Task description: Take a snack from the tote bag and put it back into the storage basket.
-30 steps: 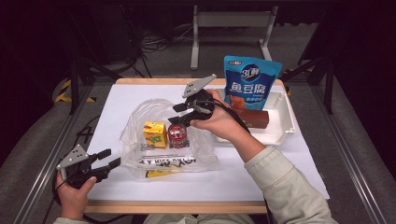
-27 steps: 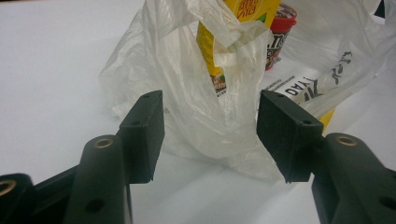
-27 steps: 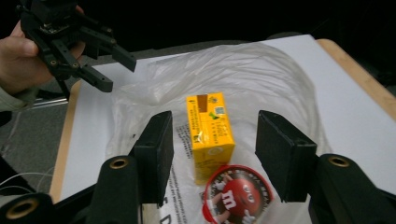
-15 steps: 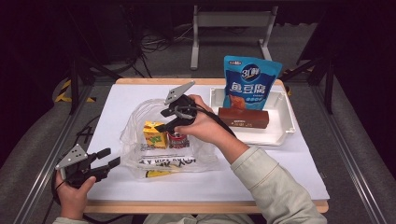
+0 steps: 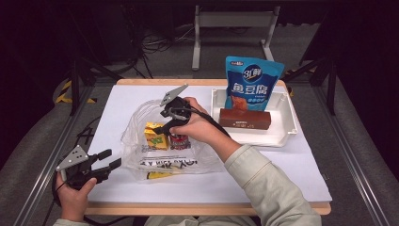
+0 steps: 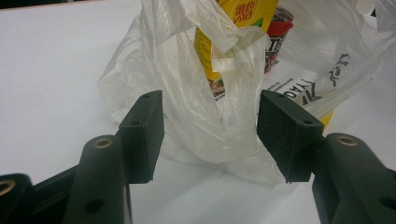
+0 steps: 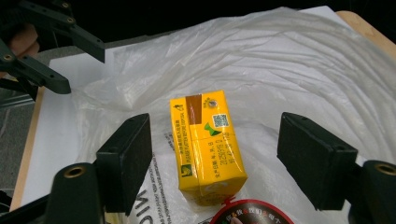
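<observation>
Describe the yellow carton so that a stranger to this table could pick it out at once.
Start at the white table and find the clear plastic bag lying left of the white tray. Inside the bag stand two items side by side; the yellow carton is the one on the left. It is a boxy yellow drink pack, unlike the round red-lidded cup beside it.

There is one plastic bag (image 5: pixel 160 150). In it sit one yellow box (image 5: pixel 155 137) and one red cup (image 5: pixel 179 140). One white tray (image 5: pixel 277 136) holds one blue pouch (image 5: pixel 251 82) and one brown bar (image 5: pixel 244 118). There are two claws, left claw (image 5: pixel 109 160) and right claw (image 5: pixel 164 123).
</observation>
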Motion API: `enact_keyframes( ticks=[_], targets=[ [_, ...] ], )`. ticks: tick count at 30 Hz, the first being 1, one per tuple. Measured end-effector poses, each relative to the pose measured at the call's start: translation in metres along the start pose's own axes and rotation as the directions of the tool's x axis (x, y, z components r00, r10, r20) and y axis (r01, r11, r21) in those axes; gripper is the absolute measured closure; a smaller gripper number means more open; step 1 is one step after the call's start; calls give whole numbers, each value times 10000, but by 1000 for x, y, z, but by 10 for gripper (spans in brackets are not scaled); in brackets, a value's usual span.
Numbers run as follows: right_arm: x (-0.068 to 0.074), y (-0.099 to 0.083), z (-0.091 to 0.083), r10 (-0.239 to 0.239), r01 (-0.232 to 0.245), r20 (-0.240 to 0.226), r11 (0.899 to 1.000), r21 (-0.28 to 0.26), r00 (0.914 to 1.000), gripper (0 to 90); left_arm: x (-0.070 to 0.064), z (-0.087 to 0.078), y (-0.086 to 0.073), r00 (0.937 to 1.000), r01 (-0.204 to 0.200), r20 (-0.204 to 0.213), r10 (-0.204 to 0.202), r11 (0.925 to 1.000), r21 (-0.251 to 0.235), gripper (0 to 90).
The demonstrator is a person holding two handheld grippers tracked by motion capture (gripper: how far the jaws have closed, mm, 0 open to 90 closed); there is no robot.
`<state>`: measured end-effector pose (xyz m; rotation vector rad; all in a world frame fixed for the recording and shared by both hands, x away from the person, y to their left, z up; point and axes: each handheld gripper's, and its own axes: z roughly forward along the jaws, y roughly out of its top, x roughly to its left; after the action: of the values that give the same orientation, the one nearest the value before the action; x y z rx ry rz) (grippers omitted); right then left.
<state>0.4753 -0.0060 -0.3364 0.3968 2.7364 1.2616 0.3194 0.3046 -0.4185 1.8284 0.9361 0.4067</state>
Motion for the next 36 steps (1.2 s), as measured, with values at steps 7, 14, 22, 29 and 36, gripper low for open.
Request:
enact_keyframes(
  ticks=[7, 14, 22, 29, 36],
  targets=[
    [-1, -3, 15, -71, 71, -5, 9993, 365, 10000, 253, 0, 0, 0, 10000, 11, -3, -11, 10000, 16, 422],
    [1, -6, 28, -173, 175, -26, 9965, 818, 9998, 252, 0, 0, 0, 10000, -2, -11, 2, 10000, 10, 422],
    [1, -8, 38, -293, 294, -23, 9924, 1197, 9996, 252, 1, 0, 0, 10000, -28, -23, 28, 10000, 24, 422],
    [4, -9, 47, -378, 376, -18, 9878, 1511, 9993, 261, 1, 0, 0, 10000, -38, -22, 38, 10000, 28, 422],
    [7, -10, 52, -616, 610, -24, 9811, 1834, 9981, 339, 1, 0, 0, 10000, -45, -25, 45, 10000, 49, 422]
  ],
)
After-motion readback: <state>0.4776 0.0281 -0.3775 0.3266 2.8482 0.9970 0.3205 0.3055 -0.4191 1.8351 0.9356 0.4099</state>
